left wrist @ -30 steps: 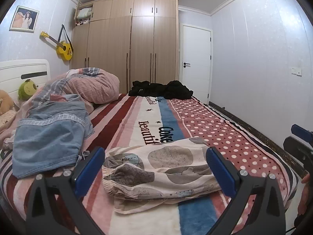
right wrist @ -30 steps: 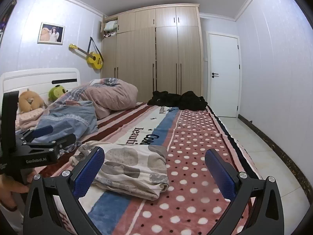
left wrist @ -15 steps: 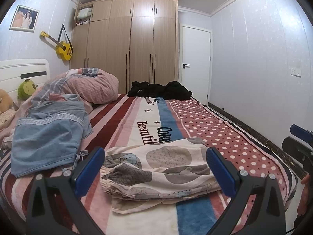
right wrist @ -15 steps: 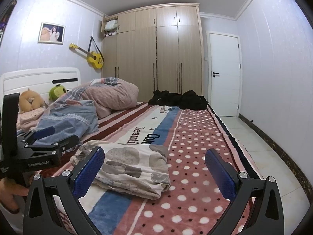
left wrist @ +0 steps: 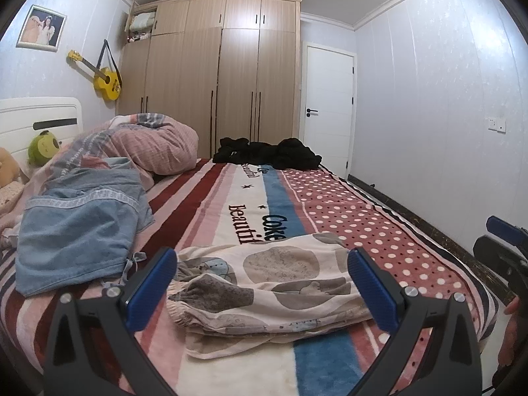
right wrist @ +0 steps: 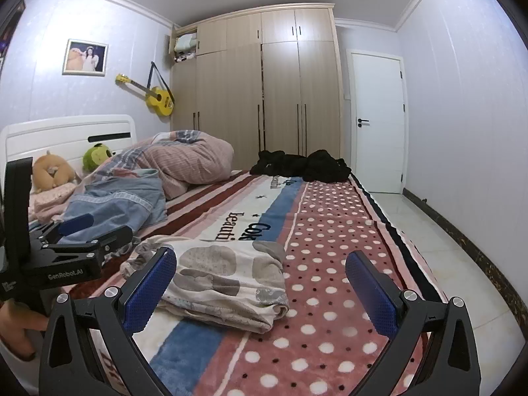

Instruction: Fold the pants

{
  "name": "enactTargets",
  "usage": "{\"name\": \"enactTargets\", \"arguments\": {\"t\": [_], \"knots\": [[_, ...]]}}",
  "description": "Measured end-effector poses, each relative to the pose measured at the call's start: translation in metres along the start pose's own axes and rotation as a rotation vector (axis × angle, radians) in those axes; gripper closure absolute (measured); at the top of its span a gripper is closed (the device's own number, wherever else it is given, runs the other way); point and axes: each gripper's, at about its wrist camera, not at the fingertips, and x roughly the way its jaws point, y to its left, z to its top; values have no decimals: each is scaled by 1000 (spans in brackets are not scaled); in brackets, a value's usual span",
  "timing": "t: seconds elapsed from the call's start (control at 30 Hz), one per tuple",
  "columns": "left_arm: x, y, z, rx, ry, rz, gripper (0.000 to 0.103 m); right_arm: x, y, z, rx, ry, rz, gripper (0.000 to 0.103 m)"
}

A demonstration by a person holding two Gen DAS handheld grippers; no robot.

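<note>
Cream pants with grey blotches (left wrist: 264, 283) lie folded in a flat bundle on the striped bedspread (left wrist: 250, 198), near the foot of the bed. My left gripper (left wrist: 262, 287) hovers over them, open, its blue pads on either side and nothing held. In the right wrist view the same pants (right wrist: 224, 280) lie left of centre, and my right gripper (right wrist: 264, 293) is open above the dotted part of the bedspread (right wrist: 330, 237), empty. The left gripper's body (right wrist: 62, 257) shows at the left edge of that view, with a hand below it.
Light blue denim clothing (left wrist: 79, 227) lies to the left of the pants. A bunched pink duvet (left wrist: 148, 145) and plush toys (right wrist: 66, 168) sit at the headboard end. A black garment pile (left wrist: 267, 153) lies at the far edge, before the wardrobe (left wrist: 227, 76). Floor (right wrist: 439, 257) runs along the right.
Both grippers have drifted slightly back and up from the pants; the view shifts only a little. Both stay open and the pants lie unmoved.
</note>
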Motion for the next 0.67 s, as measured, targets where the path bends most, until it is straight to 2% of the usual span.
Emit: {"name": "enactTargets", "arguments": {"t": [0.67], "knots": [[-3, 2, 2, 0, -10, -3, 1, -2, -1, -1, 9, 8, 0, 1]]}}
